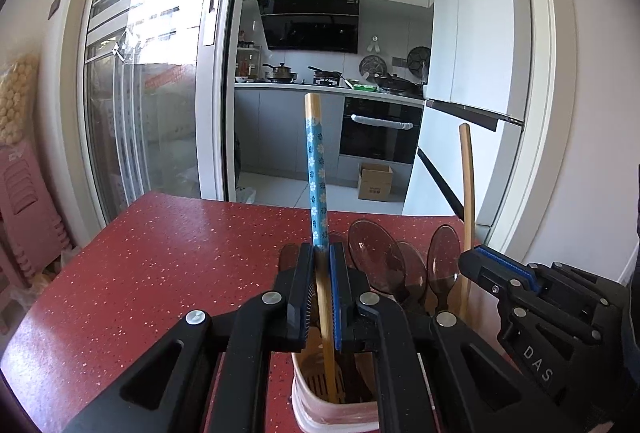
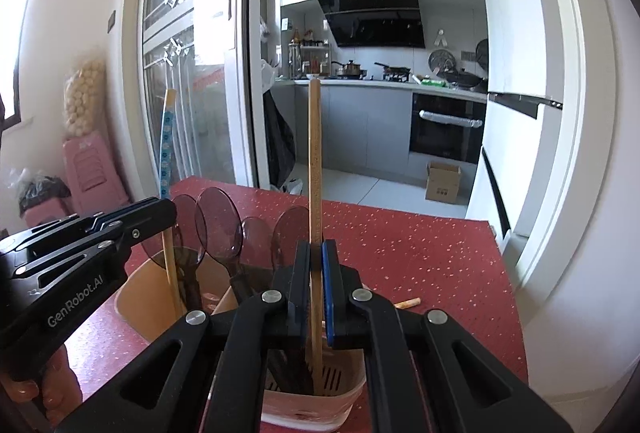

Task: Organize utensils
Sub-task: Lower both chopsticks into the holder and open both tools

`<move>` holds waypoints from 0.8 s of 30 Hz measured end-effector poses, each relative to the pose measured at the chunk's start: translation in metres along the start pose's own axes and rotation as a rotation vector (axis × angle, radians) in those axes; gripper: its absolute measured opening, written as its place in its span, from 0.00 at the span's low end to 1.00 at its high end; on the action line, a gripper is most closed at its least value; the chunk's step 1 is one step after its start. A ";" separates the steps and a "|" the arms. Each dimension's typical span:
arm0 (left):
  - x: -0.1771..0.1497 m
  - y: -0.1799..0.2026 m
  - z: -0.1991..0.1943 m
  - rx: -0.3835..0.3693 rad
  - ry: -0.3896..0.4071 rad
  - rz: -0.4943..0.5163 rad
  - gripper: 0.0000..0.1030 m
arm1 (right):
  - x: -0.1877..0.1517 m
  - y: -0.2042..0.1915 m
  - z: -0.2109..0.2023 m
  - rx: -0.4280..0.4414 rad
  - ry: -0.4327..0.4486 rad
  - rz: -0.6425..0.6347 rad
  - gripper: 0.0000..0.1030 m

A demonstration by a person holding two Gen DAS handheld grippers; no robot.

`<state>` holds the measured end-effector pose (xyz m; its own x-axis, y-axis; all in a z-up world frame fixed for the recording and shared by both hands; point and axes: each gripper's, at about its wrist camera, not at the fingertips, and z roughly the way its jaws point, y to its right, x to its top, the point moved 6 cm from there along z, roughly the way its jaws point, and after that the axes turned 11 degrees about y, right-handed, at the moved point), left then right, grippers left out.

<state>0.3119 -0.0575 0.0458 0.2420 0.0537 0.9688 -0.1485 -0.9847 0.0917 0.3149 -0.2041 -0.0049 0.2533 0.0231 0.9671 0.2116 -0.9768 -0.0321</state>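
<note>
My left gripper (image 1: pixel 321 251) is shut on a blue flower-patterned chopstick (image 1: pixel 316 169), upright, its lower end inside the pink utensil holder (image 1: pixel 308 409). My right gripper (image 2: pixel 316 247) is shut on a plain wooden chopstick (image 2: pixel 315 153), also upright with its tip in the holder (image 2: pixel 352 393). Several brown translucent spoons (image 1: pixel 372 253) stand in the holder (image 2: pixel 218 221). The right gripper shows in the left wrist view (image 1: pixel 476 265) holding the plain chopstick (image 1: pixel 467 185). The left gripper shows in the right wrist view (image 2: pixel 164 211) with the blue chopstick (image 2: pixel 166 149).
The holder stands on a red speckled table (image 1: pixel 160 273). A short wooden piece (image 2: pixel 407 303) lies on the table right of the holder. Pink stools (image 2: pixel 90 169) stand at the left. A kitchen doorway and a white fridge (image 1: pixel 460 113) lie beyond the table.
</note>
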 end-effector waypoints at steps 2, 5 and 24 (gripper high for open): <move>0.000 0.000 -0.001 -0.001 -0.003 0.004 0.36 | -0.002 0.000 0.002 0.008 -0.022 0.004 0.06; 0.000 0.000 -0.005 0.005 -0.002 0.004 0.36 | -0.003 0.002 0.002 0.007 -0.039 0.013 0.07; -0.019 -0.034 -0.067 0.084 -0.095 -0.017 0.36 | -0.003 0.006 -0.071 0.018 -0.095 0.152 0.53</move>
<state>0.2477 -0.0141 0.0400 0.3339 0.0582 0.9408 -0.0641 -0.9944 0.0843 0.2486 -0.2253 0.0096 0.3713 -0.1037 0.9227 0.1806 -0.9667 -0.1813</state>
